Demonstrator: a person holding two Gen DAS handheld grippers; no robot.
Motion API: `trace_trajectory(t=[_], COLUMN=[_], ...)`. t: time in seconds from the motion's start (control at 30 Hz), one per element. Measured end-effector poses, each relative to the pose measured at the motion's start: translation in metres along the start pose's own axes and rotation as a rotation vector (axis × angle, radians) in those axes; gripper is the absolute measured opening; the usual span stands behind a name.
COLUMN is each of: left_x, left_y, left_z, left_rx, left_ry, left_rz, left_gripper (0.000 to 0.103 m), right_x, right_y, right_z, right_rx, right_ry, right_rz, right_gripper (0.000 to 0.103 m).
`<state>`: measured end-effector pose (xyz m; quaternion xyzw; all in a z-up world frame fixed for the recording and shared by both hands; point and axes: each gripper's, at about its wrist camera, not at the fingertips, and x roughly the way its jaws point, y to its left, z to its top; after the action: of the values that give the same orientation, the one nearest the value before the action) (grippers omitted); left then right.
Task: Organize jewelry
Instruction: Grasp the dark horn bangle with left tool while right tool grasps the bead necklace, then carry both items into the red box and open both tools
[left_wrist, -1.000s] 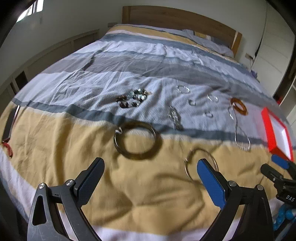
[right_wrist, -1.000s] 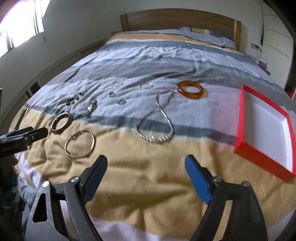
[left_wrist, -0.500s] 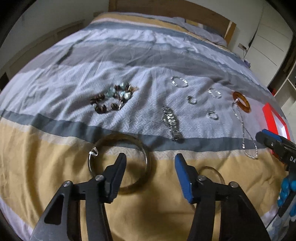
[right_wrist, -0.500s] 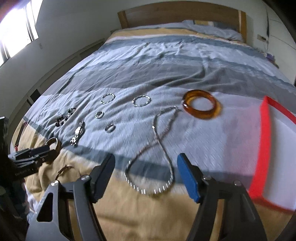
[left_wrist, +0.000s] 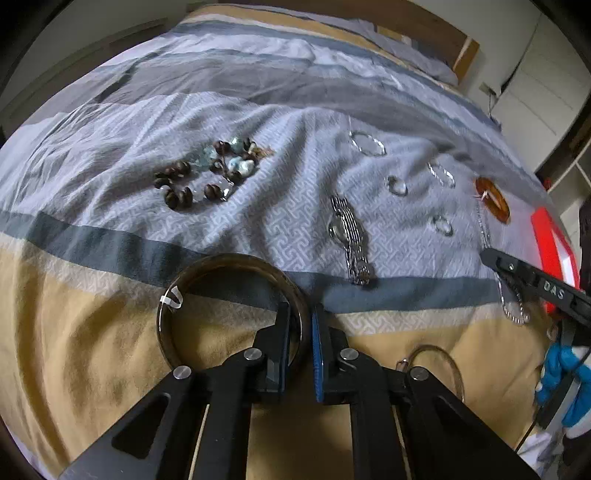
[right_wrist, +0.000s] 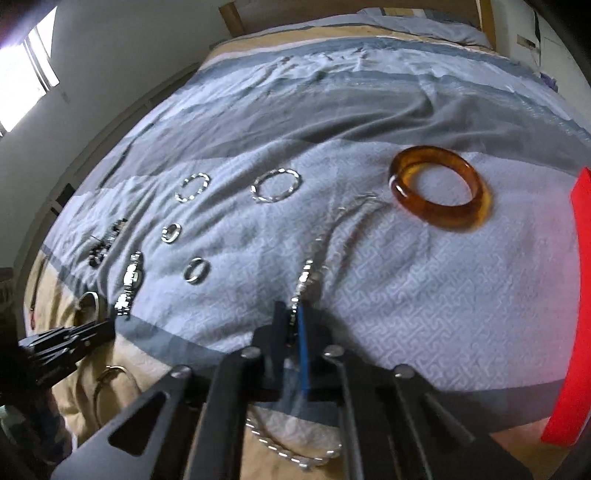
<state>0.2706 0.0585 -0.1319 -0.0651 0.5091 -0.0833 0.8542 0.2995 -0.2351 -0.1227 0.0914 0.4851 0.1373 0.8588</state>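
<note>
Jewelry lies spread on a striped bedspread. My left gripper (left_wrist: 300, 314) is shut on the right side of a dark brown bangle (left_wrist: 207, 273) that lies on the yellow stripe. My right gripper (right_wrist: 292, 317) is shut on a silver chain necklace (right_wrist: 308, 275) whose loop trails under the fingers. An amber bangle (right_wrist: 439, 190) lies to the right of the chain. The red-rimmed tray (right_wrist: 576, 332) is at the far right, also in the left wrist view (left_wrist: 550, 236).
A beaded bracelet (left_wrist: 207, 173), a silver watch (left_wrist: 349, 236), several small silver rings (right_wrist: 195, 269) and two thin silver bracelets (right_wrist: 275, 184) lie on the grey-blue band. A thin hoop bangle (left_wrist: 436, 354) lies by my left gripper. The headboard stands at the far end.
Both grippers moved forward and down and closed: the left onto the dark bangle's rim, the right onto the silver chain. The jewelry has not shifted.
</note>
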Motion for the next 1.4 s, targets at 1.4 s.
trace_trajectory(t=[1.4], left_x=[0.089], left_y=[-0.398], left_z=[-0.011], left_rx=[0.394], left_ry=[0.182], left_rz=[-0.458], left_gripper=[0.016], right_x=[-0.168], right_y=[-0.25], right_z=[-0.092], right_rx=[0.173], right_ry=[-0.136], right_rz=[-0.267], right_gripper=[0.005])
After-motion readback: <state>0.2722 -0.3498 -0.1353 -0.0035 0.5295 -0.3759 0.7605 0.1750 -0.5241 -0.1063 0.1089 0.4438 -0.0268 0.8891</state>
